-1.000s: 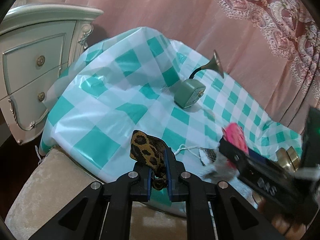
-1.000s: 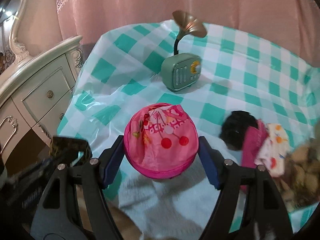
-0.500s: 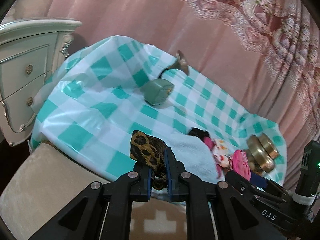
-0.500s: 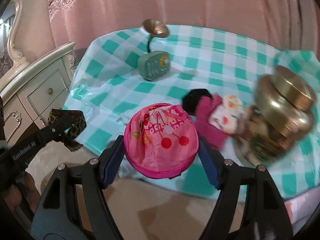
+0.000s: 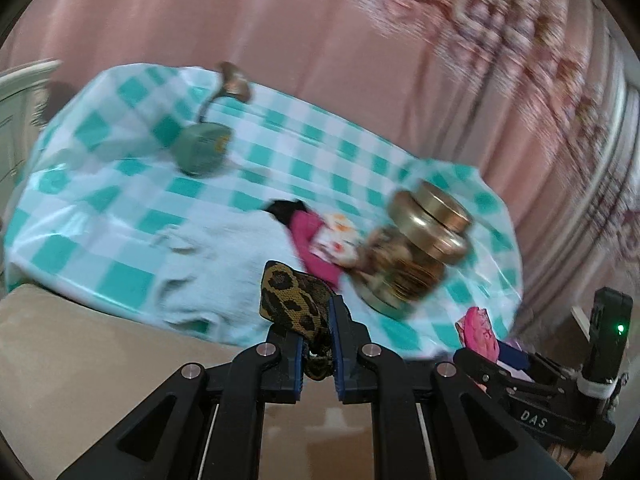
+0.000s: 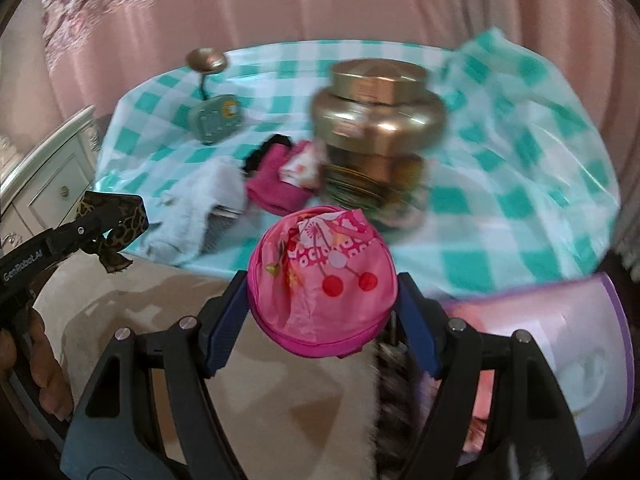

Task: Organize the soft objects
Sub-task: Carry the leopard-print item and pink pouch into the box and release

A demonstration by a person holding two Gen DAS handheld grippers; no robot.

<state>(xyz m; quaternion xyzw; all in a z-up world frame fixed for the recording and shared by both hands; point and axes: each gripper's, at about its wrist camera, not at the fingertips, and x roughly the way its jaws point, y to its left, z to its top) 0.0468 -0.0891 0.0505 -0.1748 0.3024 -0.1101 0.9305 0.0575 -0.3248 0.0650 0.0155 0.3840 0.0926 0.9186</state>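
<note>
My left gripper (image 5: 316,340) is shut on a leopard-print fabric band (image 5: 292,300), held over the beige carpet in front of the table; it also shows in the right wrist view (image 6: 120,220). My right gripper (image 6: 324,300) is shut on a round pink pouch (image 6: 324,276) with a cherry print, also seen in the left wrist view (image 5: 478,330). On the teal checked tablecloth (image 5: 120,184) lie a pale grey cloth (image 5: 224,264), a dark pink cloth (image 5: 310,240), a white flowered cloth (image 5: 338,240) and a black item (image 5: 284,210).
A gold lidded jar (image 6: 376,120) stands on the table by the cloths. A green radio with a horn (image 5: 202,148) stands at the back. A pale lilac container (image 6: 560,352) sits on the floor at the right. A white dresser (image 6: 44,184) stands left. Pink curtains hang behind.
Both grippers have swung to the right and drawn back from the table with their loads. The gold jar and the lilac container have come into view. The frames are blurred by motion.
</note>
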